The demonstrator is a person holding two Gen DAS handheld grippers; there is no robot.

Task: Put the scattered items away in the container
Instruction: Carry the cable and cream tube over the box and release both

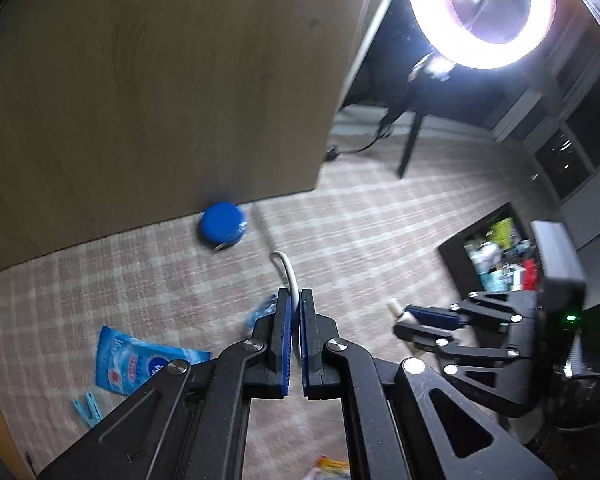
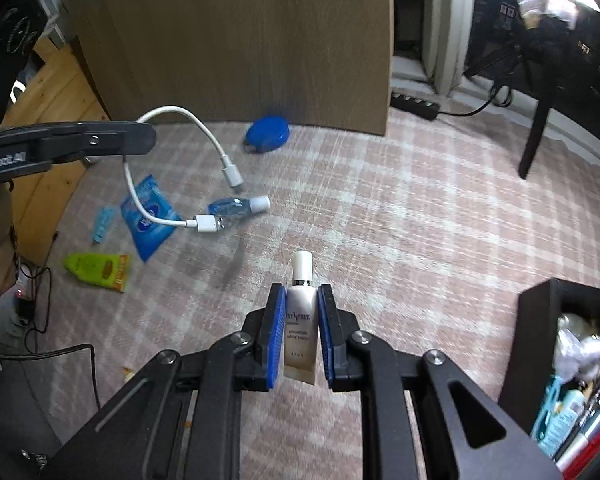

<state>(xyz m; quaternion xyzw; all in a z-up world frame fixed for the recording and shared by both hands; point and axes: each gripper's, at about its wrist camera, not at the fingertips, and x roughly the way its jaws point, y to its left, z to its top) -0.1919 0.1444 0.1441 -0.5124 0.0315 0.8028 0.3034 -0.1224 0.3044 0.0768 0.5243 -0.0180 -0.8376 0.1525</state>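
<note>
Left tongs [image 1: 296, 300]: my blue pads are pinched on a white USB cable [image 1: 286, 270], held up off the rug; from my right wrist view the cable [image 2: 172, 168] loops out of the left tongs [image 2: 140, 136] and both plugs hang free above the floor.
Right tongs [image 2: 300, 332]: clamped on a white cosmetic tube [image 2: 301, 320], cap pointing away from me, label facing up; the left wrist view shows the same right tongs [image 1: 404, 320] on the right, with the tube's cap [image 1: 393, 305] poking out.
Container [image 2: 540, 344]: a black box on the rug at the near right, already packed with assorted items; in the left wrist view it [image 1: 460, 256] sits farther right, beyond my right tongs.
Rug [image 2: 400, 220]: pink plaid, carrying everything else.
Blue round case [image 2: 268, 133]: far centre, right against the foot of the wooden cabinet [image 2: 240, 40].
Small clear blue bottle [image 2: 238, 208]: lying on its side with a white cap, under the dangling cable.
Blue wipes packet [image 2: 148, 220]: flat on the rug at left, just beside the bottle.
Light blue clothespin [image 2: 103, 224]: left of the packet, near it.
Green and orange sachet [image 2: 98, 270]: nearer me on the left, apart from the packet.
Ring light [image 1: 480, 12]: glowing at the far right in the left wrist view.
</note>
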